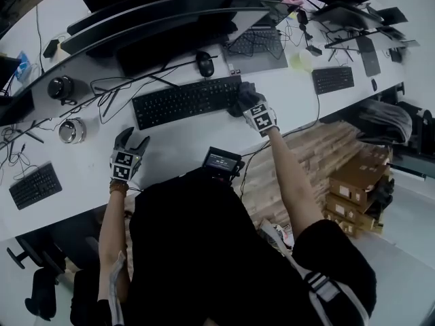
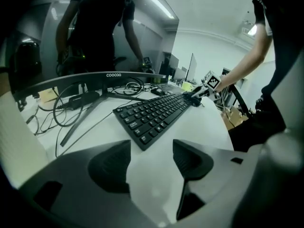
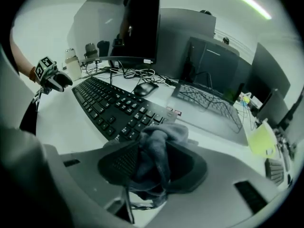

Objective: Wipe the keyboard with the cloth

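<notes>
While the right claw (image 3: 154, 161) clamps the cloth (image 3: 160, 139), the keyboard (image 1: 185, 100) runs left-right.

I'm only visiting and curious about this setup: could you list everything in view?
desk: one, white, under everything
keyboard: one, black, desk centre
spare keyboards: two, black, near left and far right
mouse: one, black, behind the keyboard
monitor: one, black, curved, back of desk
laptop: one, grey, right of the mouse
cardboard boxes: several, brown, floor at right
cloth: one, grey, at the keyboard's right end
left hand-held gripper: one, grey, open and empty, before the keyboard's left end
right hand-held gripper: one, grey, shut on the cloth
</notes>
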Motion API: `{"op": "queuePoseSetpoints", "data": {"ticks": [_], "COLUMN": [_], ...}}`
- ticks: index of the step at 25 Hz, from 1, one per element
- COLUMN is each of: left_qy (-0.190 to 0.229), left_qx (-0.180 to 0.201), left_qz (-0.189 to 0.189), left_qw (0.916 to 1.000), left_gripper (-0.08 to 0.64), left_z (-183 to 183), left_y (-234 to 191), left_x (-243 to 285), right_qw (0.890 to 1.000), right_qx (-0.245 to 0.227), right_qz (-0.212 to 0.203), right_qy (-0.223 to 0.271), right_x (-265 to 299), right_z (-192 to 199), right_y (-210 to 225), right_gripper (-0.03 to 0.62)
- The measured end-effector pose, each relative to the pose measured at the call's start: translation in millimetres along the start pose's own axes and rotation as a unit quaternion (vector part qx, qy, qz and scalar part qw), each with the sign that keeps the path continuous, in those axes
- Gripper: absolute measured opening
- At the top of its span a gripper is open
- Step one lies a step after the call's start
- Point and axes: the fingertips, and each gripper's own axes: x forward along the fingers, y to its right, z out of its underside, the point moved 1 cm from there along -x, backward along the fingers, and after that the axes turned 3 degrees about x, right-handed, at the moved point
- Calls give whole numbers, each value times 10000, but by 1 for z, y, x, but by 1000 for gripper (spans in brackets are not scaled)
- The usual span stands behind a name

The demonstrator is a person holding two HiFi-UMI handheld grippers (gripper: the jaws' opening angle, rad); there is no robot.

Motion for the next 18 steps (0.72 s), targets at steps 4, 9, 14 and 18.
{"op": "queuePoseSetpoints", "data": {"ticks": [4, 9, 14, 18], "left_qy": [-288, -411, -363, -323], "left_qx": [51, 245, 263, 297], "left_qz": [30, -343, -508, -513], "left_qw": [9996, 9983, 9977, 9977], "left_gripper": [275, 239, 241, 239], "left_z": [15, 20, 20, 18], "left_y": [5, 1, 0, 2], "left_x": [11, 18, 17, 18], "right_qw": [9969, 9925, 9928, 9947], "right_qx": [750, 1139, 1015, 785], "right_qz": [146, 372, 590, 638], "right_qy": [191, 228, 253, 184], "right_x": [2, 2, 2, 1], "right_z": [4, -2, -7, -11], "right_y": [4, 6, 0, -8], "right_gripper": [141, 121, 115, 112]}}
